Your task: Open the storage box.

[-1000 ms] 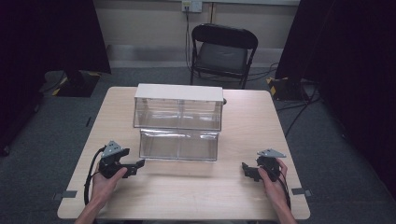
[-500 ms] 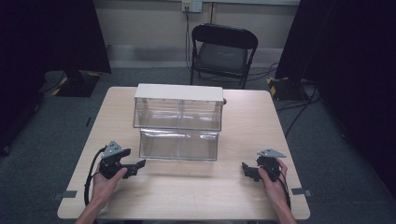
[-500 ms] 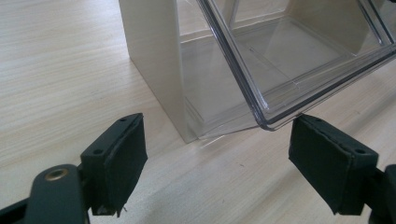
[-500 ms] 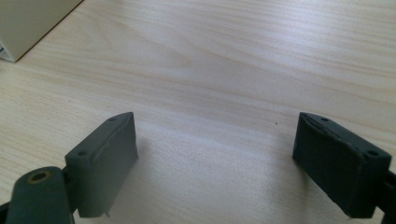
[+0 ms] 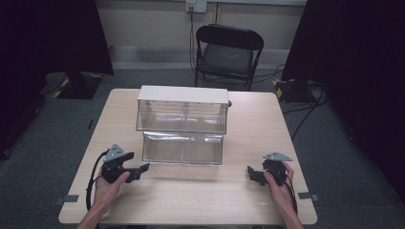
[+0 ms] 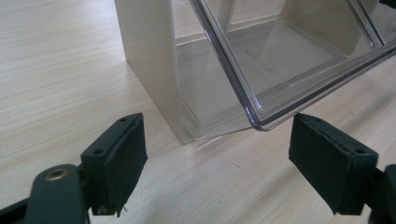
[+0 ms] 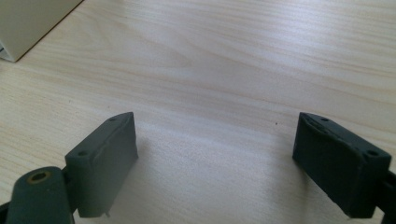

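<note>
The clear plastic drawer (image 5: pixel 184 148) stood pulled out and tilted from the lower front of the white-topped storage cabinet (image 5: pixel 182 109) at the middle of the wooden table (image 5: pixel 200 195). Your left gripper (image 5: pixel 143 168) rested near the drawer's left corner, its jaws spread with nothing between them; that corner (image 6: pixel 261 122) hung just ahead. Your right gripper (image 5: pixel 250 171) sat well apart toward the table's right, jaws likewise spread over bare wood.

My clear plastic drawer unit (image 5: pixel 183 125) sits mid-table: white top and sides, its lower drawer (image 6: pixel 299 60) pulled out toward me, tilted down, see-through.
</note>
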The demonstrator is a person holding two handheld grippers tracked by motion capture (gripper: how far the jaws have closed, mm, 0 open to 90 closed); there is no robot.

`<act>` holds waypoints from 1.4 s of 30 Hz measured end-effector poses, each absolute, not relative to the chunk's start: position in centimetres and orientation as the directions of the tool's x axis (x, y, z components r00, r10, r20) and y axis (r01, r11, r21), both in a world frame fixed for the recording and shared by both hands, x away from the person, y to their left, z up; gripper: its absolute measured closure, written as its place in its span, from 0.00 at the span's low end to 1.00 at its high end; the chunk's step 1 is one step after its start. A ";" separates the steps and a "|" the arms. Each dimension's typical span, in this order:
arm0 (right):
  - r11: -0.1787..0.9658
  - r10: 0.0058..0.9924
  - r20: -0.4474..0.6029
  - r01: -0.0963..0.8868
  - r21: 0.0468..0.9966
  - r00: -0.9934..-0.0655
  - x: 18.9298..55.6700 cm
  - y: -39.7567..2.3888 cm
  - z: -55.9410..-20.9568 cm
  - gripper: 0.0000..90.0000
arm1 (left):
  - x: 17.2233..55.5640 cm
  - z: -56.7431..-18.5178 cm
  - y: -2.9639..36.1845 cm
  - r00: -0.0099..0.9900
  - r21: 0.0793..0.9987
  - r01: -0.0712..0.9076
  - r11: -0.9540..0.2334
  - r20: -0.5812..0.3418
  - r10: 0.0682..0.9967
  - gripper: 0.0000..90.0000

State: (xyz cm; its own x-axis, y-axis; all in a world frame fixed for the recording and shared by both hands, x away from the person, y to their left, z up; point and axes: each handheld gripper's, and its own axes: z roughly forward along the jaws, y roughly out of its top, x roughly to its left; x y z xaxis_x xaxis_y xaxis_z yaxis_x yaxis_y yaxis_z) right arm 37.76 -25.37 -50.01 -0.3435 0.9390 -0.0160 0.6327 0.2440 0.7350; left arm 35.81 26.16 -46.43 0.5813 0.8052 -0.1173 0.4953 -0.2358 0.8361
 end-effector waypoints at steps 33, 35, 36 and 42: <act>0.244 0.939 -0.017 0.632 0.735 -0.343 37.8 -25.4 -50.0 0.15 | 35.5 -45.8 26.1 0.606 0.862 0.459 -0.212 -0.130 0.785 0.20; 0.245 0.938 -0.016 0.632 0.735 -0.346 37.8 -25.4 -50.0 0.15 | 35.5 -45.8 26.1 0.607 0.864 0.459 -0.209 -0.133 0.783 0.20; 0.244 0.939 -0.016 0.632 0.736 -0.344 37.8 -25.4 -50.0 0.14 | 35.4 -45.7 26.1 0.605 0.865 0.458 -0.204 -0.135 0.785 0.20; 0.245 0.938 -0.015 0.632 0.735 -0.347 37.8 -25.4 -50.0 0.15 | 35.5 -45.6 26.0 0.599 0.868 0.456 -0.195 -0.137 0.789 0.20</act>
